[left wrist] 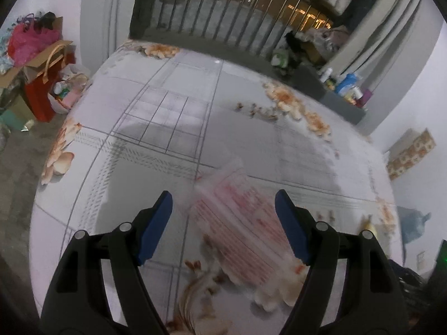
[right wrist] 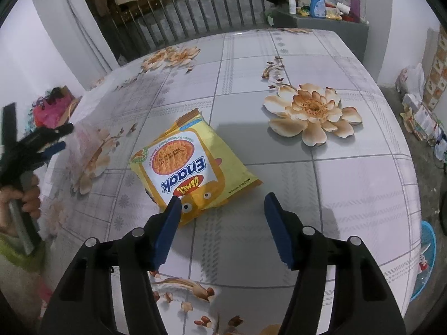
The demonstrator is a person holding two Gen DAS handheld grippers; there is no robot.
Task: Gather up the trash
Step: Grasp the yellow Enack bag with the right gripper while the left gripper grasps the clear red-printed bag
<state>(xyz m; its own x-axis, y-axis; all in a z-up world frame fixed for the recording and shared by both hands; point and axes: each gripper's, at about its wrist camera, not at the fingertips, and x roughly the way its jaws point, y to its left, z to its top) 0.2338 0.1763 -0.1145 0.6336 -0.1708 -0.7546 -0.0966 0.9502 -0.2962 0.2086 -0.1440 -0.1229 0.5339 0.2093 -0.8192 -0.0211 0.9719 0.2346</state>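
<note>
Trash on the bed counts two pieces: one yellow snack packet [right wrist: 192, 167] and one clear plastic bag [left wrist: 240, 223] with faint red lines printed across it. That packet is a flat foil pouch with a white panel, blue lettering, a round picture of orange noodles, cartoon eyes near its lower edge and a crimped, torn-looking top pointing away from the camera. It lies flat on the flowered sheet [right wrist: 349, 195], near the middle of the bed, just ahead of the right gripper [right wrist: 220, 201]. That gripper's two blue pads stand apart and grasp nothing; the left pad overlaps the packet's near corner in the picture, but whether it touches cannot be told. Left of the packet, the plastic bag lies on the sheet over an orange flower print, blurred in the left wrist view. Over it hangs the left gripper [left wrist: 223, 198], released, its two blue pads spread wide with the bag showing between them. One hand [right wrist: 19, 203] grips its handle.
</note>
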